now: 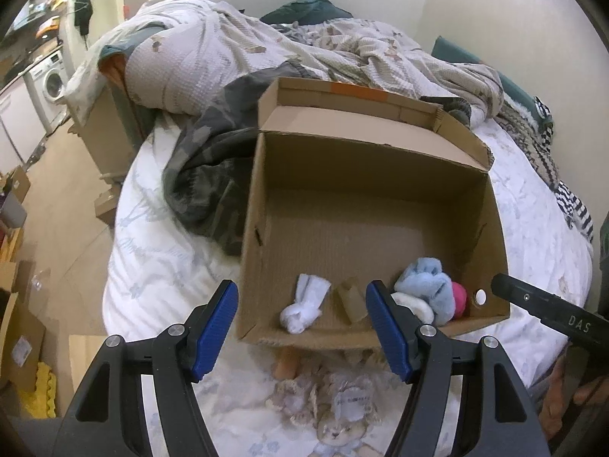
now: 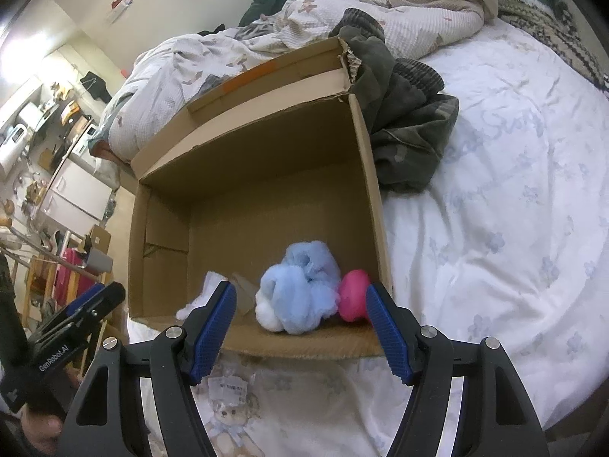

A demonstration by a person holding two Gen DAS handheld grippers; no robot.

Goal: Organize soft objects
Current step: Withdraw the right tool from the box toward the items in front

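Observation:
An open cardboard box (image 1: 361, 163) (image 2: 251, 160) lies on the bed. At its near wall sit a light blue fluffy bundle (image 1: 426, 285) (image 2: 300, 293), a pink soft item (image 1: 461, 299) (image 2: 354, 295), a white ball (image 2: 268, 316) and a white sock-like roll (image 1: 304, 304) (image 2: 198, 301). My left gripper (image 1: 302, 297) hovers open above the white roll, holding nothing. My right gripper (image 2: 300, 297) hangs open over the blue bundle, also with nothing in it. A plush bear (image 1: 335, 415) (image 2: 228, 419) lies on the sheet just in front of the box.
A loose cardboard scrap (image 1: 350, 301) lies in the box between the roll and the bundle. A dark camouflage garment (image 1: 205, 175) (image 2: 411, 129) and a rumpled quilt (image 1: 213, 49) lie behind the box. White sheet (image 2: 495, 228) spreads beside it. Boxes stand on the floor (image 1: 23, 327).

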